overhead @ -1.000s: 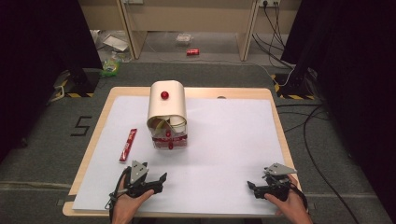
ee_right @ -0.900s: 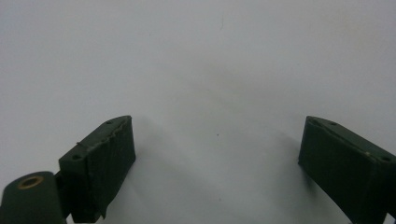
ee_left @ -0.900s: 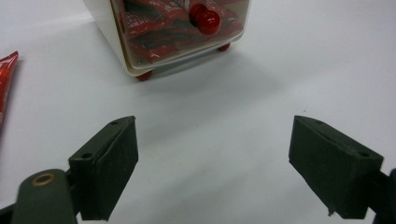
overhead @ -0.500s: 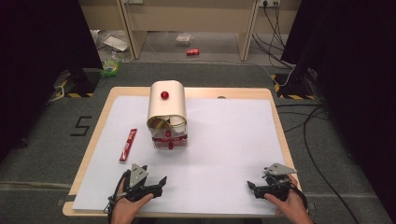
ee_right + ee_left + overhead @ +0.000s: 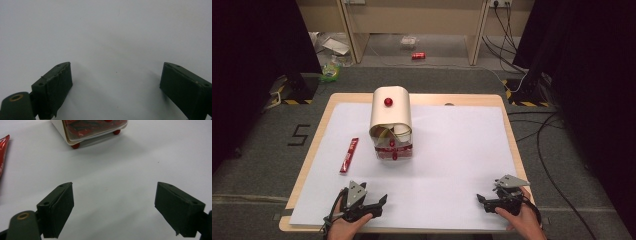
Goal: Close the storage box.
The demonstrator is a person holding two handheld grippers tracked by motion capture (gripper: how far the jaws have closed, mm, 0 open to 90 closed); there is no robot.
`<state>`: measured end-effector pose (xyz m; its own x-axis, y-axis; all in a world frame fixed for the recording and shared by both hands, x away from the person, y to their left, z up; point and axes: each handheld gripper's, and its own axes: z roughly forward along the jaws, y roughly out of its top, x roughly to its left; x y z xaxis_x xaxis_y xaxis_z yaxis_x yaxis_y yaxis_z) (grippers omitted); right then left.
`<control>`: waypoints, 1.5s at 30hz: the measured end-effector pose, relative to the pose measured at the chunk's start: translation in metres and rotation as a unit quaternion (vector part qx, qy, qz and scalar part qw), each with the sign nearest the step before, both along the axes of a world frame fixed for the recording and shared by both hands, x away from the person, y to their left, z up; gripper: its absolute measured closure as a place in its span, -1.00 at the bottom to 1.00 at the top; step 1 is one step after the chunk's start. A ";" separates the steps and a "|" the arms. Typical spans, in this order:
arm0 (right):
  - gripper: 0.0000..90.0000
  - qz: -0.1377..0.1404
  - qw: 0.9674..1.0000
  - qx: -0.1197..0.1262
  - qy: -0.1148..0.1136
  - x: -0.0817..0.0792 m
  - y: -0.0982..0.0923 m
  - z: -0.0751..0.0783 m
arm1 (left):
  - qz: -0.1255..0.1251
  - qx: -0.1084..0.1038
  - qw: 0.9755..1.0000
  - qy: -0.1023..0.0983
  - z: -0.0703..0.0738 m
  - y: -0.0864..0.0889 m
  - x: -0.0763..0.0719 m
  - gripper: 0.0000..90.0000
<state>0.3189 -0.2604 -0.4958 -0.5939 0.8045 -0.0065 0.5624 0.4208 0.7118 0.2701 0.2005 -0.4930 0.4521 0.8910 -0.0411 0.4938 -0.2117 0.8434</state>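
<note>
Two wide-open claws, left claw (image 5: 374,204) nearest the red packet (image 5: 349,155).

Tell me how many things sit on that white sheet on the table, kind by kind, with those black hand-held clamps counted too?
Cream rounded box with a red knob on top and red feet: 1
Flat red wrapped stick: 1
Black two-jaw grippers, left gripper and right gripper, both open and holding nothing: 2
Total: 4
</note>
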 end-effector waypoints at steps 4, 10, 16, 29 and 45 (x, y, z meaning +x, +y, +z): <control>-0.75 0.000 1.000 0.000 0.000 0.000 0.000 0.000 | 0.001 0.003 1.000 0.002 -0.002 0.001 -0.003 -0.66; -0.75 0.000 1.000 0.000 0.000 0.000 0.000 0.000 | 0.001 0.005 1.000 0.004 -0.005 0.002 -0.008 -0.66; -0.75 0.000 1.000 0.000 0.000 0.000 0.000 0.000 | 0.003 0.004 1.000 0.004 -0.007 0.004 -0.013 -0.66; -0.75 0.000 1.000 0.000 0.000 0.000 0.000 0.000 | 0.003 0.013 1.000 0.008 -0.011 0.006 -0.022 -0.66; -0.75 0.000 1.000 0.000 0.000 0.000 0.000 0.000 | -0.001 0.027 1.000 0.012 -0.018 0.002 -0.037 -0.66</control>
